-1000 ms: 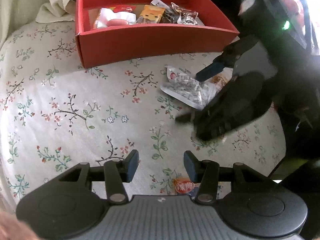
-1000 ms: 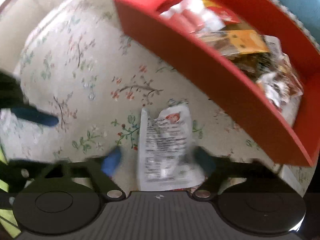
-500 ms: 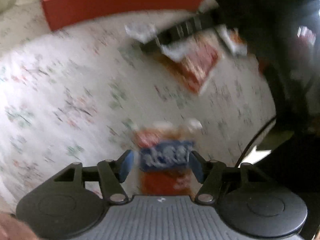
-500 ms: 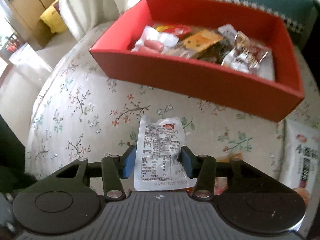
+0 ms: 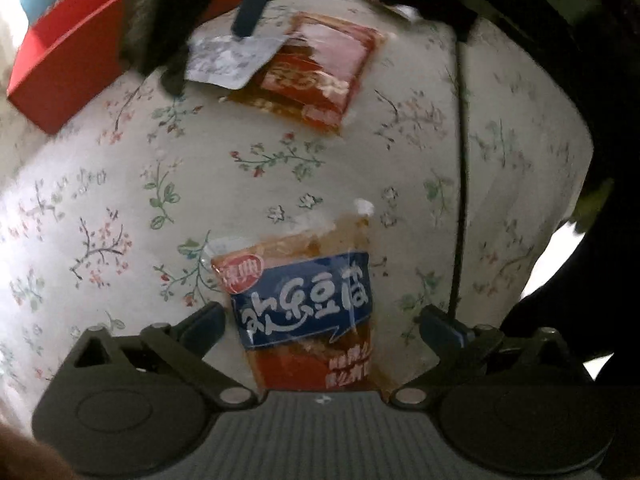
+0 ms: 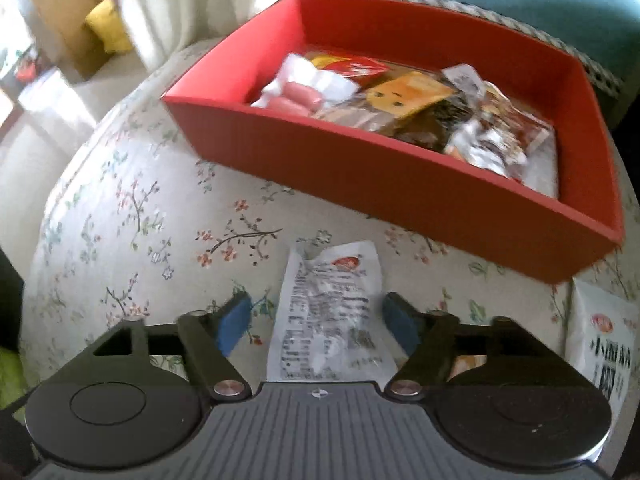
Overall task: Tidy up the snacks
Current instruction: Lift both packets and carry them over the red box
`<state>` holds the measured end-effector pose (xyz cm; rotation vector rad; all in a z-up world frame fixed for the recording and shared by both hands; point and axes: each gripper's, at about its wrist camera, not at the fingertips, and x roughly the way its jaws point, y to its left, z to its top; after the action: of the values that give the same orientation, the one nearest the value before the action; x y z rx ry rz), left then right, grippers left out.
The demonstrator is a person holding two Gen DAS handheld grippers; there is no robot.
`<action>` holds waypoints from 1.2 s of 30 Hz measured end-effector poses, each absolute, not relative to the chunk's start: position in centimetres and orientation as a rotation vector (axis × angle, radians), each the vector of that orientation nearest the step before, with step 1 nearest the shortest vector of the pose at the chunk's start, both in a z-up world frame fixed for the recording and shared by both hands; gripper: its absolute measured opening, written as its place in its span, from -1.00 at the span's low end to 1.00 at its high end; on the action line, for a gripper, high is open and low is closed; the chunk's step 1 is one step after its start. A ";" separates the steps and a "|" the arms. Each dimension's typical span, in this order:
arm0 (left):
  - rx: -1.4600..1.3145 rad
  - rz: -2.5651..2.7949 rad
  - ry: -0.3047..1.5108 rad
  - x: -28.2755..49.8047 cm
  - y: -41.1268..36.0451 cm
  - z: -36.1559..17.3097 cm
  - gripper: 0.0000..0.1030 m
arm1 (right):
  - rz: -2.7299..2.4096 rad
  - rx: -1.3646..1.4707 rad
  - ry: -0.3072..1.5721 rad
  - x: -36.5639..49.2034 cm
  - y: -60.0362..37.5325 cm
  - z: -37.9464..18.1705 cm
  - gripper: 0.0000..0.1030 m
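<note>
A: Across the upper frame of the right wrist view sits the red box (image 6: pixel 400 184), already loaded with snacks, so it seems to be the collection point.

B: And the grippers?

A: The right gripper (image 6: pixel 316 322) is opening around a white printed packet (image 6: pixel 328 312) on the floral cloth (image 6: pixel 120 208). The left gripper (image 5: pixel 324 326), also opening, straddles an orange packet with a blue label (image 5: pixel 304 304), gripping nothing.

Orange snack packet (image 5: pixel 308 312): blue banner with large white brush-style characters, red round seal above it; not legible. White packet (image 6: pixel 326 316): fine black print, blurred. White bag (image 6: pixel 604 344) at right edge: red logo, dark characters, unreadable.
</note>
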<state>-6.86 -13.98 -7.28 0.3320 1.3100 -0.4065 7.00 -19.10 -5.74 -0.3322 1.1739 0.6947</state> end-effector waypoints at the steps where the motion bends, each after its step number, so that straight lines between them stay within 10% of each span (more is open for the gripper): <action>1: 0.352 -0.404 1.303 -7.1 -14.2 -7.3 0.83 | 0.694 -0.365 1.160 6.7 -18.8 -6.0 0.79; 5: 0.330 -0.354 1.266 -7.2 -12.7 -5.9 -0.03 | 0.650 -0.399 1.158 6.4 -18.4 -5.6 0.40; 11: 0.229 -0.189 1.235 -5.5 -7.9 -4.1 -0.09 | 0.643 -0.304 1.191 7.1 -20.0 -4.4 0.08; 36: -0.040 -0.102 1.008 5.9 -2.6 1.0 -0.09 | 0.622 0.001 1.011 7.5 -24.1 2.1 0.03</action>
<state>5.86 -2.61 1.01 -0.0400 1.0082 -0.1021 7.45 -24.08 2.14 0.0009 1.0110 0.6220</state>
